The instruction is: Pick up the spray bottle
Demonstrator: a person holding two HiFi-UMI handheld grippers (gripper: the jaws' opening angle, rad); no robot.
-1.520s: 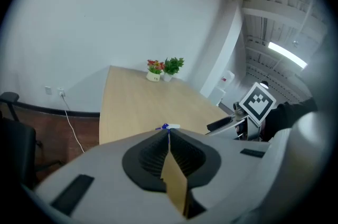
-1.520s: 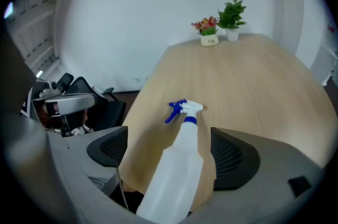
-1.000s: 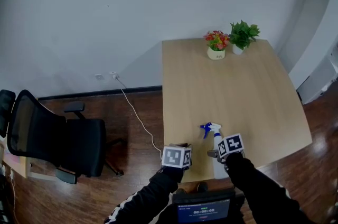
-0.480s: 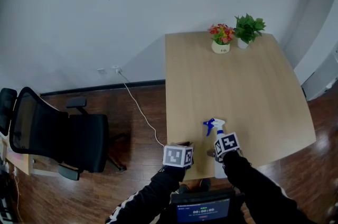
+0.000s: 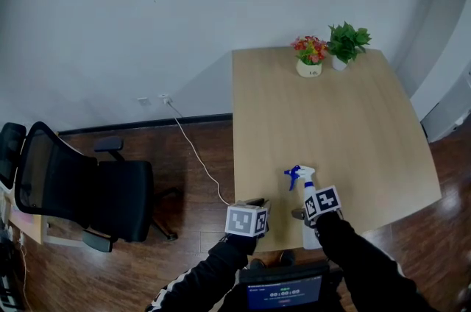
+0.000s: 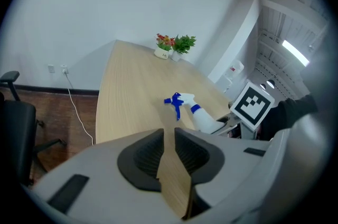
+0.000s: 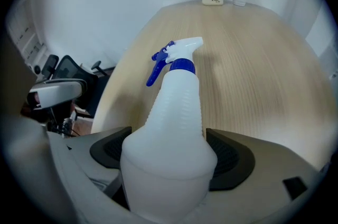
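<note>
A white spray bottle point(image 5: 309, 194) with a blue trigger stands near the front edge of the light wooden table point(image 5: 346, 119). In the right gripper view the bottle point(image 7: 175, 106) fills the space between the black pads point(image 7: 229, 159). My right gripper point(image 5: 307, 218) comes down over it from the near side. Its jaws are closing around the bottle's body, and I see no firm press. My left gripper point(image 5: 254, 203) hovers at the table's front left corner, apart from the bottle point(image 6: 203, 118). Its jaws point(image 6: 169, 130) stand together with only a thin slit and nothing in it.
A flower pot point(image 5: 309, 57) and a green plant point(image 5: 347, 43) stand at the table's far edge. Left of the table are a black office chair point(image 5: 81, 189) and a white cable point(image 5: 195, 156) on the dark wood floor. A small screen point(image 5: 283, 293) sits below my arms.
The head view has drifted slightly. Both grippers and the bottle keep their places.
</note>
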